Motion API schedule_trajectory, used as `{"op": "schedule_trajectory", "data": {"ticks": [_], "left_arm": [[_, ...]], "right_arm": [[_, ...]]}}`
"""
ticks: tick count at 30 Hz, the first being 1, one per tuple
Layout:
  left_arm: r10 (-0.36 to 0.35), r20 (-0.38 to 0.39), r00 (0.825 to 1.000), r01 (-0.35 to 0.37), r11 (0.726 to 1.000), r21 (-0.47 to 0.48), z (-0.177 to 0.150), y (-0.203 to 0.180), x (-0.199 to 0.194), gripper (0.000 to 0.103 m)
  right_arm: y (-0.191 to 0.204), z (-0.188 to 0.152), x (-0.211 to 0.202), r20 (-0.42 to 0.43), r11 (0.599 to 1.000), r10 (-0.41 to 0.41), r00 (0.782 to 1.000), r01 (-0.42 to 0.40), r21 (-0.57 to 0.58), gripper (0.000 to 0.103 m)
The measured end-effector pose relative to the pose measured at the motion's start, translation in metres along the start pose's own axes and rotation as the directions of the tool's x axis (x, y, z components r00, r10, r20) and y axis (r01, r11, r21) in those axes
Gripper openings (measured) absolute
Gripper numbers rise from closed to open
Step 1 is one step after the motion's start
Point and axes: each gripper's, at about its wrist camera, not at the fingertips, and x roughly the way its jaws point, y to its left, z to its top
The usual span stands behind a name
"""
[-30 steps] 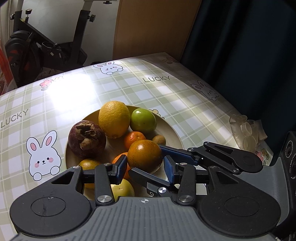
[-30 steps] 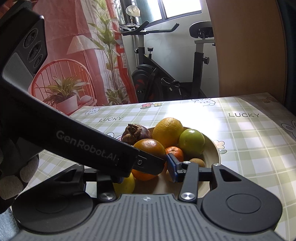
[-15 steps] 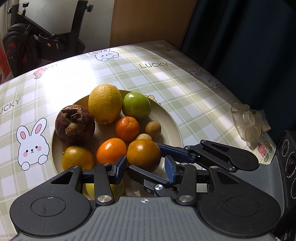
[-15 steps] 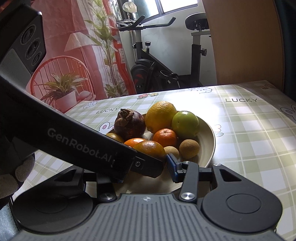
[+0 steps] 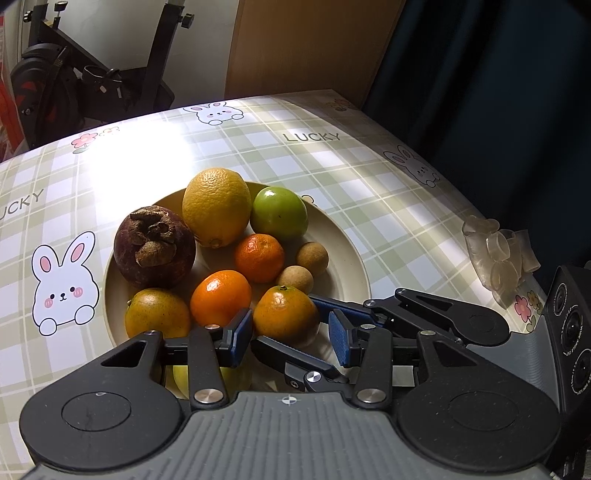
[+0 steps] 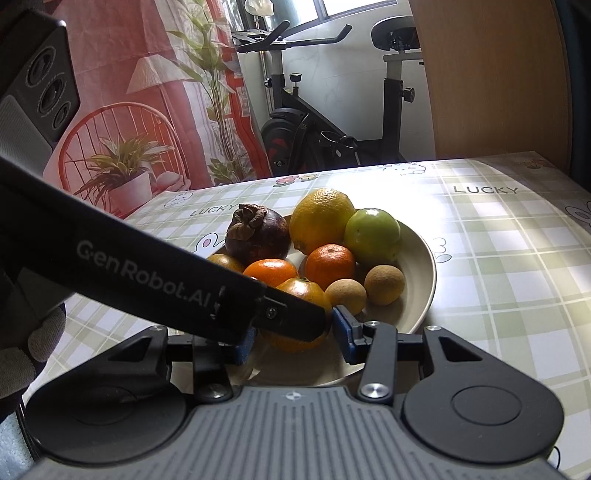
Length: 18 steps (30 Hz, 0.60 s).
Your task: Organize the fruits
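Orange (image 5: 285, 317) now lower, in plate (image 5: 354, 266)

A lived-in home, likely a dining or living corner; a table (image 5: 332, 155) fills the middle of both views under a plaid vinyl cloth printed with cartoon rabbits, flowers and the word LUCKY; a cream plate (image 5: 347, 251) of mixed fruit stands on it; an exercise bike (image 6: 325, 122) is parked behind, upper centre of the right view; a curtain (image 6: 147, 92) printed with plants and a lamp hangs upper left beside a bright window (image 6: 354, 7); a wooden panel (image 6: 491, 81) rises upper right.
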Motion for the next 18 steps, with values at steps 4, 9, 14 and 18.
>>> {"op": "schedule_trajectory", "data": {"ticks": [4,9,14,18], "left_arm": [[-0.007,0.024,1.0,0.008,1.0,-0.021,-0.001,0.003,-0.005,0.052],[-0.01,0.069,0.998,0.014,0.998,-0.057,-0.004,0.008,-0.016,0.061],[0.032,0.123,0.992,-0.022,0.996,-0.082,-0.012,0.012,-0.033,0.065],[0.076,0.169,0.983,-0.061,0.994,-0.096,-0.017,0.016,-0.053,0.076]], "right_arm": [[0.001,-0.001,0.002,-0.005,1.0,0.0,1.0,0.0,-0.008,0.048],[0.005,0.0,0.005,-0.017,1.0,-0.005,1.0,0.005,-0.031,0.048],[0.007,0.001,0.006,-0.029,0.999,-0.021,0.999,0.02,-0.041,0.05],[0.006,0.007,0.004,-0.056,0.999,-0.044,0.997,0.042,-0.021,0.06]]}}
